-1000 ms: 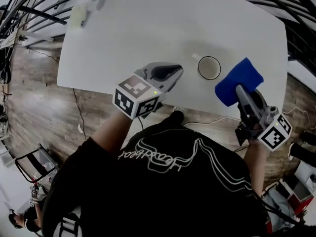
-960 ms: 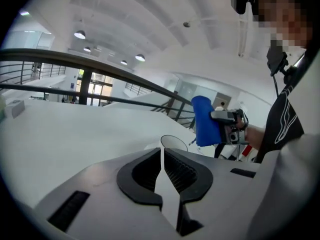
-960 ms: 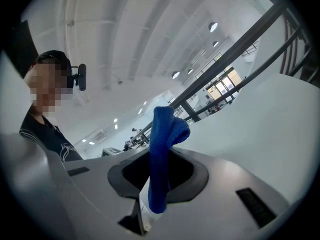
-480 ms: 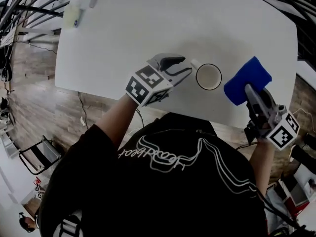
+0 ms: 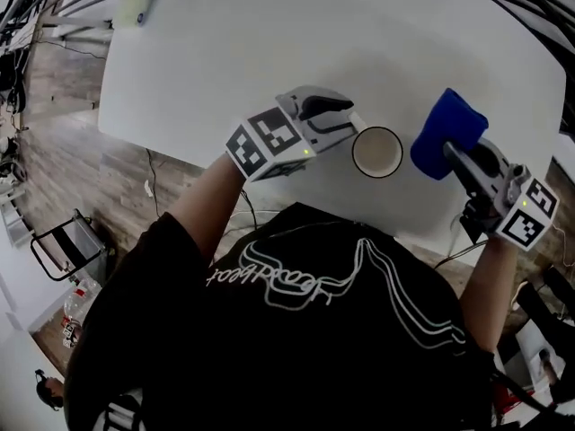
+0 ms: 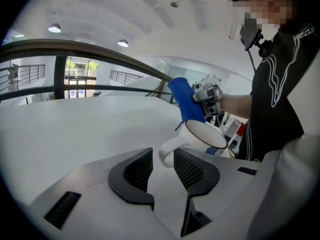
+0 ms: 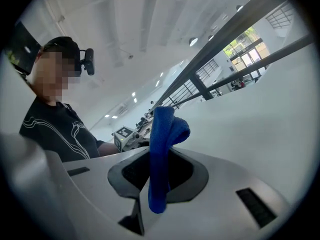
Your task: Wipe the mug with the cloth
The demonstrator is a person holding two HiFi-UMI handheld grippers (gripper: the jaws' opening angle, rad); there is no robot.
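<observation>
– Fingers (image 6: 137,171) of the left gripper (image 5: 346,117): wide or shut?
– Wide. It was pinched tight a sec ago and the jaws have just been opening. Now they sit either side of the handle (image 6: 167,151), pads not pressing on it.
– And the mug (image 5: 377,152)?
– Upright on the table (image 5: 269,52), center-right of the head view, near the table's lower edge. It hasn't moved on the table. The left gripper slid right, up to it.
– Meaning?
– Prob. lining up to grab the handle & steady the mug. No wiping yet.
– Where's the cloth (image 5: 445,133)?
– Blue, clamped in the right gripper (image 5: 454,153). Its fingers are closed on it, w/ the fold standing past the tips. It came in closer too. Now it's just beside the mug's right side, and they look apart.
– Room to move?
– Plenty of bare table up & left of the mug. It's tight below: the near edge is close, w/ the person's torso right under it. The right edge isn't far past the cloth. The only other thing is a small pale item (image 5: 135,7) at far upper left, well apart.
</observation>
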